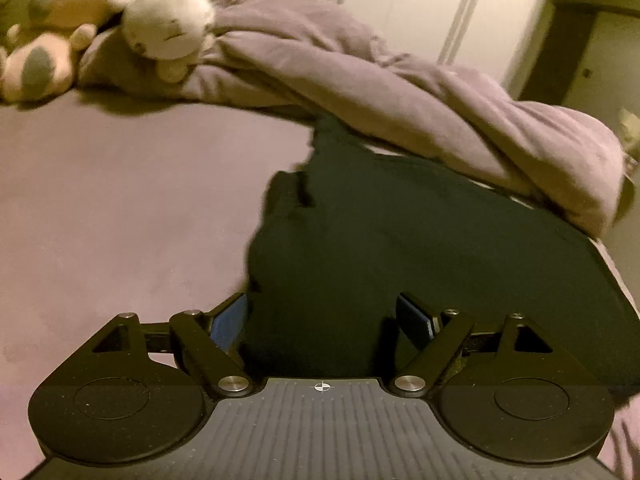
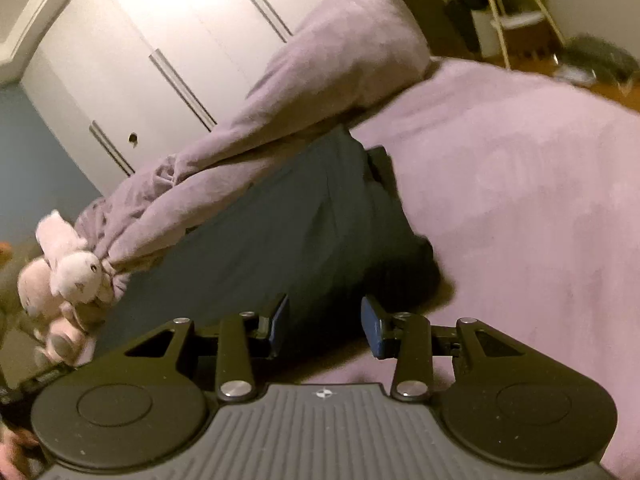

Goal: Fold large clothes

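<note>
Two hand-held grippers, left hand-held gripper (image 1: pixel 324 320) and right hand-held gripper (image 2: pixel 324 322), are hanging wide, holding nothing, over dark clothes (image 1: pixel 400 248) lying partly folded on the bed (image 1: pixel 120 200); more folding is probably waiting.

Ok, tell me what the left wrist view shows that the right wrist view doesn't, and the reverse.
Only the left wrist view shows the left hand-held gripper, open over the near edge of the dark garment.

Only the right wrist view shows the right hand-held gripper, also open, plus a stretch of floor with a light-framed stand beyond the bed.

Both show the dark garment on the purple sheet, the bunched purple duvet, the plush toys and the white wardrobe.
</note>
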The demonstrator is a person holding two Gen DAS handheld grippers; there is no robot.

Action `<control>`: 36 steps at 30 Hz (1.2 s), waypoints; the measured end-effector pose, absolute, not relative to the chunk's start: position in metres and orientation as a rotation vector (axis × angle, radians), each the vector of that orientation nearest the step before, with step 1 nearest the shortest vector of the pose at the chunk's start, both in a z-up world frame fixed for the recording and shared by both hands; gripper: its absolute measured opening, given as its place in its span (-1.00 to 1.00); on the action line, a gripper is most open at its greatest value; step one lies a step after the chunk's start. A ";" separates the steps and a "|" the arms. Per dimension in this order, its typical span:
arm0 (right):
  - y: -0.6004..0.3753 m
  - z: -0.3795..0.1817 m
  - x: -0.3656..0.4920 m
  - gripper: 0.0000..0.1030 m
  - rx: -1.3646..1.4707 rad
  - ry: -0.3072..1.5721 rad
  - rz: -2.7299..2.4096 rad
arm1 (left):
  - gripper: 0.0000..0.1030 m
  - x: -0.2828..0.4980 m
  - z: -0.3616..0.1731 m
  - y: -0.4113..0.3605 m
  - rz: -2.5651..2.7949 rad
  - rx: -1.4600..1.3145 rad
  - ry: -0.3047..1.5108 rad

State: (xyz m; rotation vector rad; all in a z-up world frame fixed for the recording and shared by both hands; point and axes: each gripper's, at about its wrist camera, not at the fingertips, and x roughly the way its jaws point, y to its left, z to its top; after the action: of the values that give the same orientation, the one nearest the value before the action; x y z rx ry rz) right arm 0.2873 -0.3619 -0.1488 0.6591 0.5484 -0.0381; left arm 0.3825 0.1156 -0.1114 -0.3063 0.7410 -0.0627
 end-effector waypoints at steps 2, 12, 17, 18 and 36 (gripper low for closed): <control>-0.363 -0.149 0.283 -0.24 0.670 0.546 -0.042 | 0.62 0.388 -0.115 0.122 -0.048 -0.323 0.743; -0.360 -0.156 0.288 -0.24 0.697 0.564 -0.032 | 0.10 0.403 -0.125 0.133 -0.117 -0.415 0.777; -0.349 -0.151 0.291 -0.24 0.672 0.543 -0.029 | -0.24 0.402 -0.118 0.127 -0.106 -0.351 0.770; -0.346 -0.150 0.293 -0.24 0.669 0.544 -0.030 | -0.32 0.402 -0.117 0.127 -0.107 -0.340 0.769; -0.332 -0.143 0.303 -0.27 0.647 0.545 -0.025 | -0.55 0.384 -0.092 0.137 -0.153 -0.383 0.690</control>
State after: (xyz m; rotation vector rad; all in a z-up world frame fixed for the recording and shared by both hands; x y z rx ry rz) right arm 0.3034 -0.3321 -0.1432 0.6467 0.5447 -0.0252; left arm 0.3844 0.1372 -0.0917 -0.3831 0.6895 -0.1534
